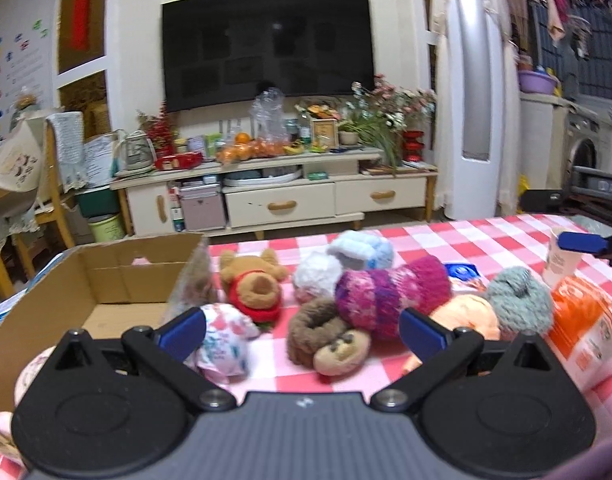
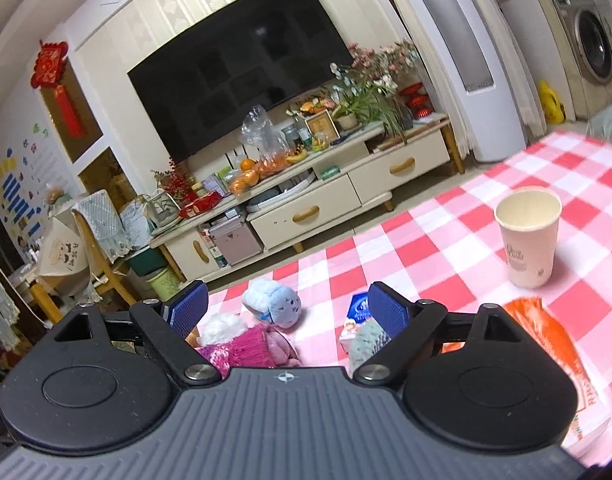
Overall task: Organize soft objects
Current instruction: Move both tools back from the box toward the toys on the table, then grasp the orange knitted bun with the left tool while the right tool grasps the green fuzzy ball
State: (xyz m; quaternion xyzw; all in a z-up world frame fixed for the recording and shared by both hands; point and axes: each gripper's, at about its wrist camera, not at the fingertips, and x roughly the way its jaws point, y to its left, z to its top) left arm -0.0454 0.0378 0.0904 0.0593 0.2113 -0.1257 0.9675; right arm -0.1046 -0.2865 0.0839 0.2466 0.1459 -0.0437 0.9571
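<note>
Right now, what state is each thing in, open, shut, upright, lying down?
Left tongs: open, holding nothing.
Right tongs: open, holding nothing.
Cardboard box: open, flaps up; interior mostly bare.
Paper cup: upright, looks empty.
Yellow bear: lying on the tablecloth.
Magenta knit toy: lying across the pile.
Brown monkey: lying down.
Orange packet: lying flat.
TV: off.

On the table (image 1: 486, 232) before me the cardboard box (image 1: 117, 280) stood at the left, with the soft toys (image 1: 346, 300) heaped just to its right, several touching or lying on one another. Right of the heap lay a plastic packet (image 1: 586, 332), and behind it stood a paper cup (image 2: 528, 236). Beyond the table's far edge a TV stand (image 1: 289, 188) ran along the wall under the television (image 1: 267, 44).
</note>
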